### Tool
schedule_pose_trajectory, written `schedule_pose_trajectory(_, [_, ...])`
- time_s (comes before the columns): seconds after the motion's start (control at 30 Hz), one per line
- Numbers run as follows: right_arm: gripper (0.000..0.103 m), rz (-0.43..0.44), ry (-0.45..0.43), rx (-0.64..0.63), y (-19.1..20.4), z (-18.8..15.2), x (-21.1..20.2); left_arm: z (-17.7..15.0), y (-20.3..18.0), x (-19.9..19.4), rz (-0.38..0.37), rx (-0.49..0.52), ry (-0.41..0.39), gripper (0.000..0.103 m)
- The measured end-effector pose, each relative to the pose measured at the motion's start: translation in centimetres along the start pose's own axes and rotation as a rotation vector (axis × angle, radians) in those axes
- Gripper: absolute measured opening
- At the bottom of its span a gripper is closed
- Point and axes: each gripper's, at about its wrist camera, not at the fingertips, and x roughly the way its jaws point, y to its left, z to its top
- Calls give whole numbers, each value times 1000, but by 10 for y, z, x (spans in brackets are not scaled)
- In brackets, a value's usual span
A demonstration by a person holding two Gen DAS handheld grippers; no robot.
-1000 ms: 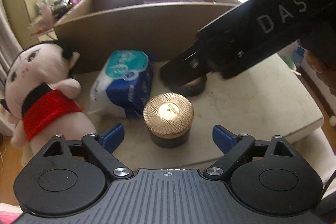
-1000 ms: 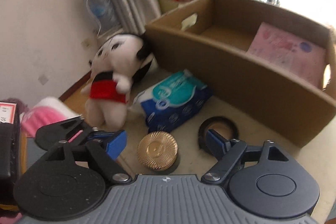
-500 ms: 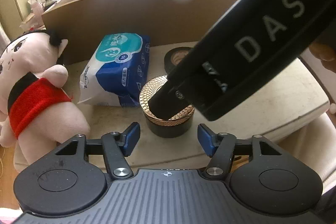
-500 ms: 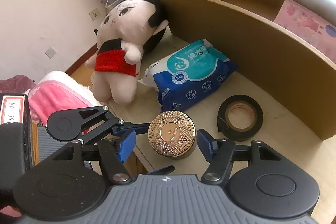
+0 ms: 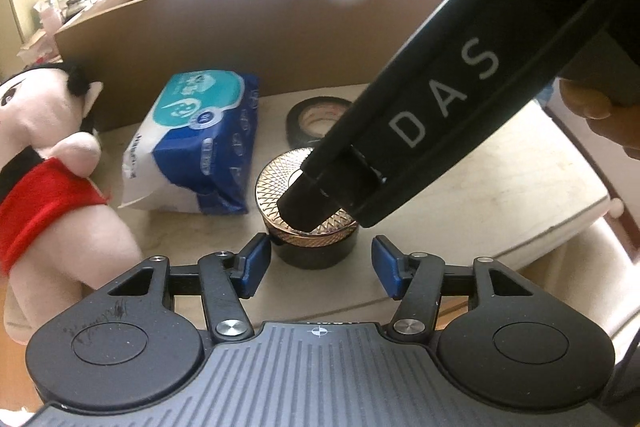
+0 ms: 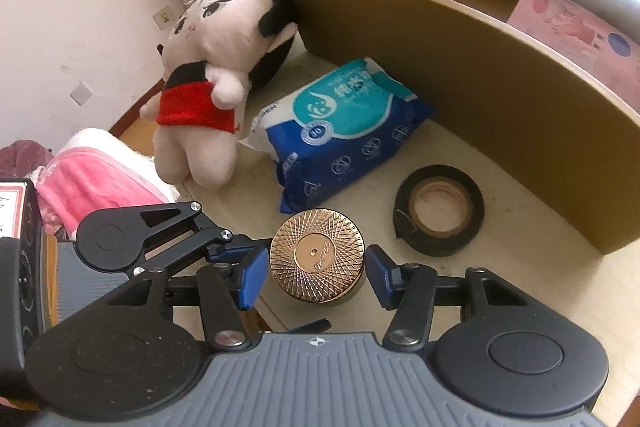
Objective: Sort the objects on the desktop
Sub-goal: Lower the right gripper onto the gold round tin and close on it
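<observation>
Pale stone-look tabletop (image 6: 500,163) carries a small scatter of things in front of a long brown cardboard box (image 6: 472,67), whose far end has a cut-out handle and whose inside holds a pink printed sheet (image 6: 576,27) with writing too small to read. Near the edge stands a low black jar with a gold patterned lid (image 6: 317,259); the disc at the lid's centre bears tiny engraved letters that cannot be made out. To its right lies a roll of black tape (image 6: 439,214), flat on the tabletop and apart from the jar. Just beyond the jar, a blue and white pack of wipes (image 6: 344,131) shows a teal label with Chinese characters and a round "30" badge. Left of the pack, a plush doll (image 6: 208,83) with black hair and a red top leans toward the box. Both tongs are spread wide around the jar without gripping it: the right tongs (image 6: 316,277) have a blue pad on each side of the lid, with a small gap at each. The left tongs (image 5: 320,267) straddle the jar's black base from the opposite side. From the left wrist view, the right tool's black body crosses over the lid, its white letters reading "DAS".
</observation>
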Motion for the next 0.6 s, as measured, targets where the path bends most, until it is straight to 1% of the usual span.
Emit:
schedule_pose_trajectory(0.2, [57, -36, 14, -25, -3, -5, -2, -2, -10, -1, -26, 26, -15, 57])
schedule_pose_trajectory(0.33, [58, -38, 38, -29, -4, -5, 4, -4, -10, -1, -30, 27, -18, 57])
schedule_pose_trajectory(0.5, [60, -31, 45, -32, -4, -2, 8, -7, -11, 2, -28, 28, -15, 57])
schedule_pose_trajectory(0.6, [60, -26, 53, -36, -5, -1, 9, -1, -8, 4, -28, 26, -11, 57])
